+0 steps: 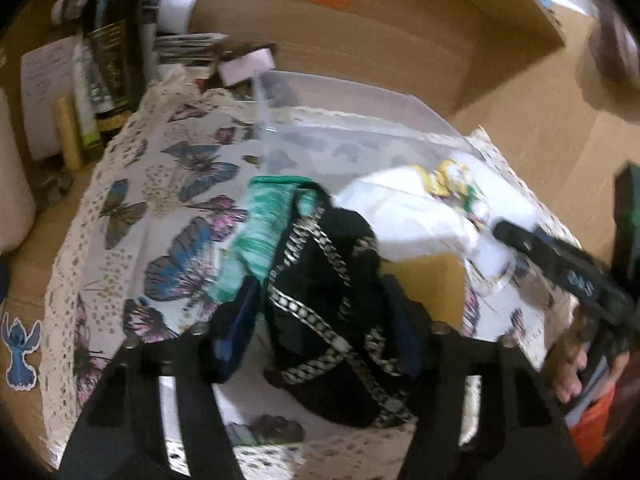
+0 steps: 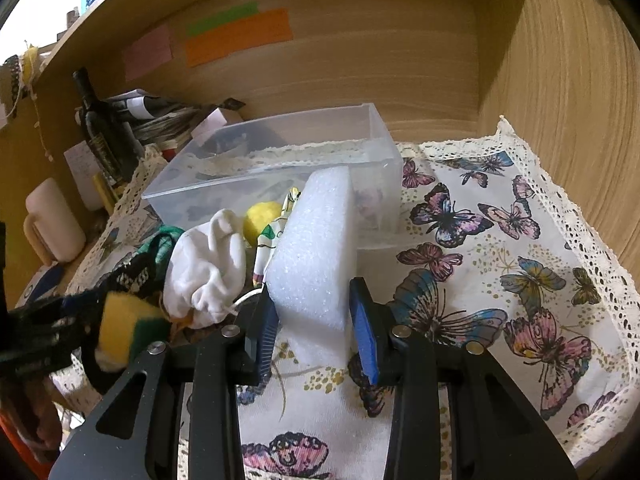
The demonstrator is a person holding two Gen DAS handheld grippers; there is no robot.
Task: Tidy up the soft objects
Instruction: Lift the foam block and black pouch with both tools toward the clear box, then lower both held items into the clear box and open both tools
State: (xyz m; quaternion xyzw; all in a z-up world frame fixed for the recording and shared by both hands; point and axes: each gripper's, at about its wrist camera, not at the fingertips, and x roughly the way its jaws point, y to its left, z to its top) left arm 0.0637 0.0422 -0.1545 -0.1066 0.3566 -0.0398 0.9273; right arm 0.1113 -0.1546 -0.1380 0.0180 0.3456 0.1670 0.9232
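In the left wrist view my left gripper (image 1: 320,328) is open around a black cloth with a silver chain print (image 1: 324,292); a green cloth (image 1: 260,224) lies just beyond it. A white cloth (image 1: 404,216) and a yellow sponge (image 1: 424,280) lie to the right. In the right wrist view my right gripper (image 2: 314,328) stands around a white foam block (image 2: 316,256), fingers (image 2: 362,328) slightly apart from it. A white sock (image 2: 208,268), a yellow ball (image 2: 260,220) and a yellow-green sponge (image 2: 128,328) lie left of the block. A clear plastic bin (image 2: 276,168) stands behind.
A butterfly-print cloth with lace edge (image 2: 500,260) covers the shelf. A dark bottle (image 2: 102,136), papers and a cream mug (image 2: 52,224) crowd the back left. Wooden walls close the back and right (image 2: 560,100). The right gripper shows in the left wrist view (image 1: 560,264).
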